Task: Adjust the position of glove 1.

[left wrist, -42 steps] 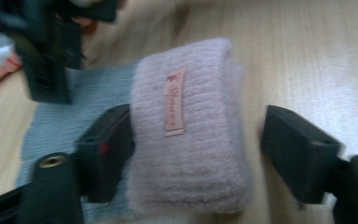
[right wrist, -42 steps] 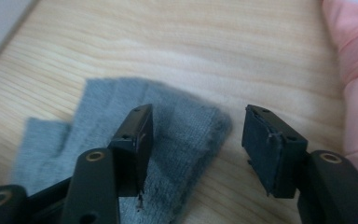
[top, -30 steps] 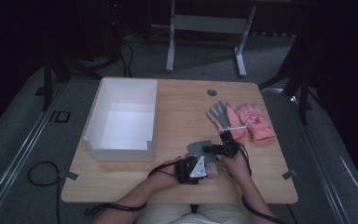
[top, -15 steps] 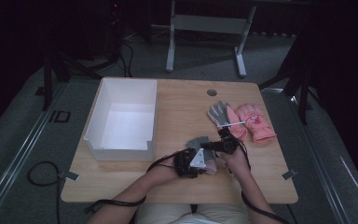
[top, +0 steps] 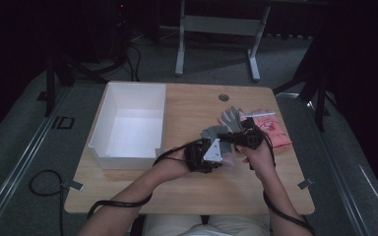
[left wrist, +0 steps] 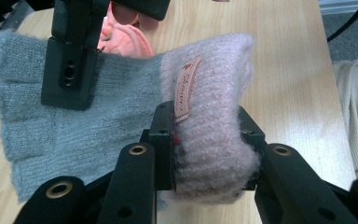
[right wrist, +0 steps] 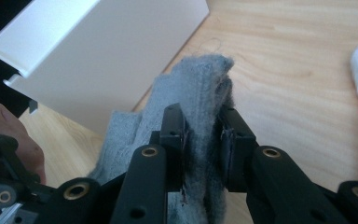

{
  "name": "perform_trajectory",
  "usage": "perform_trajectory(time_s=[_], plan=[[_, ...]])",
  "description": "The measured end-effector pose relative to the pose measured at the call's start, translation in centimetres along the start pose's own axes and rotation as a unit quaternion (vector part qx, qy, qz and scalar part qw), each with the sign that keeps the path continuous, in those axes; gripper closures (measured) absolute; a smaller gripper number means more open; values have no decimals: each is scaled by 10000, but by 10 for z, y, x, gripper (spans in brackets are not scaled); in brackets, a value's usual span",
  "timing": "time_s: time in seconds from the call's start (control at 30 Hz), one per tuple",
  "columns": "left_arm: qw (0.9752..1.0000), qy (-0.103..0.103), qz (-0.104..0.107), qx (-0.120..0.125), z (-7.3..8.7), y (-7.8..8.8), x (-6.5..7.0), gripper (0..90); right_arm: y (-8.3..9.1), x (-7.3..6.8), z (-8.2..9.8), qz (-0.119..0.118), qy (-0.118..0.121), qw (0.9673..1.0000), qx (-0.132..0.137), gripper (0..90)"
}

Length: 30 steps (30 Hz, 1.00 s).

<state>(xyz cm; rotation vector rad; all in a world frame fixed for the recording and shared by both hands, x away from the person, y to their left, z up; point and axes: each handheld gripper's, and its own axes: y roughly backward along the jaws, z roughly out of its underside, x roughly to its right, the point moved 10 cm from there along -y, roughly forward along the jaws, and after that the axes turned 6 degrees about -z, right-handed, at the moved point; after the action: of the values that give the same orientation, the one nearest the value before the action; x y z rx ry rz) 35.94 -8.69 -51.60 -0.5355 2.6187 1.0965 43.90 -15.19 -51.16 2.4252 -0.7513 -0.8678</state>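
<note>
White bin (top: 128,129) at the counter's (top: 187,187) left. Beside it, left tool (left wrist: 208,140) clenched on the grey glove's (left wrist: 98,126) pink cuff, glove held above the counter; right tool (right wrist: 203,130) clamped on its finger end. Pink gloves (top: 270,130) farther right.

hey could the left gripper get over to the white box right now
Probably yes: the white box sits just beside the left gripper with bare table between. But its jaws, like the right gripper's, are shut on the grey glove.
</note>
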Motion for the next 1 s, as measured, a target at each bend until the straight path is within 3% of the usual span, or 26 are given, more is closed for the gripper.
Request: perform_trajectory(time_s=[0.17,0.47,0.63,0.87,1.0], plan=[[9997,-174,-99,-165,-6,19,-14,678,2,-11,-19,-2,147,9999,40,744],[9992,-142,-251,-260,-3,44,-34,678,-5,-36,-52,-12,461,9989,49,744],[9984,-247,-434,-251,-2,63,-46,677,-10,-49,-69,-177,513,9985,105,744],[9972,-260,-590,-379,8,84,-61,677,-22,-69,-91,-233,746,9969,79,744],[9969,-231,-620,-436,17,95,-73,677,-32,-77,-103,-346,707,9969,84,744]])
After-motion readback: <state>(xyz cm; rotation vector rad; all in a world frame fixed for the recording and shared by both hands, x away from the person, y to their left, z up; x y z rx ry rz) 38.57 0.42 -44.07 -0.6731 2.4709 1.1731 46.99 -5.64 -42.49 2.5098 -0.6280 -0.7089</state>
